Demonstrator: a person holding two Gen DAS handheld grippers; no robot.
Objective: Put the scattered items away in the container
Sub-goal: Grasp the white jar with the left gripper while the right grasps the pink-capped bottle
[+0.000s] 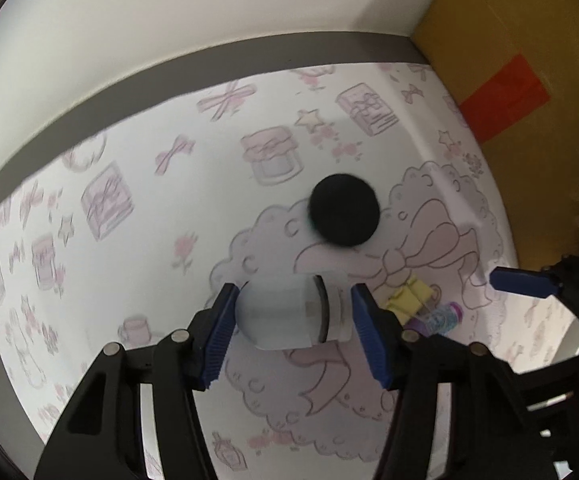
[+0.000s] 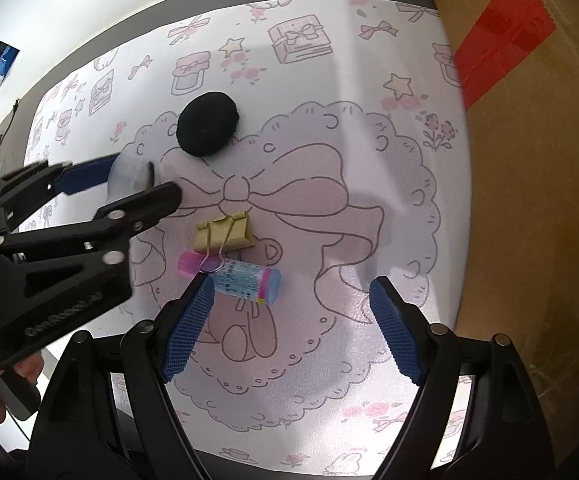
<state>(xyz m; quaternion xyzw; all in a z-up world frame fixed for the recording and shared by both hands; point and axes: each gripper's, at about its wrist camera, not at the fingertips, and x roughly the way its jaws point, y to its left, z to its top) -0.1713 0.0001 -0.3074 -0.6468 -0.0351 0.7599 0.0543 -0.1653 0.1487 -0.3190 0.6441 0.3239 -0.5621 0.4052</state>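
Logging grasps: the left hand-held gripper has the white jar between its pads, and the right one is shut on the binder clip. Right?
Partly. The right hand-held gripper is open and empty in the right wrist view; the binder clip lies on the mat. The left hand-held gripper does bracket the white jar.

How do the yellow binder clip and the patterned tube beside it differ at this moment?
The binder clip is a plain olive-yellow wedge with wire handles; the tube is a cylinder with a blue-and-pink print and a pink cap. The binder clip lies farther from the right tool; the tube lies closer, near its left pad. The clip's wire handles reach over the tube. Both rest untouched on the patterned mat.
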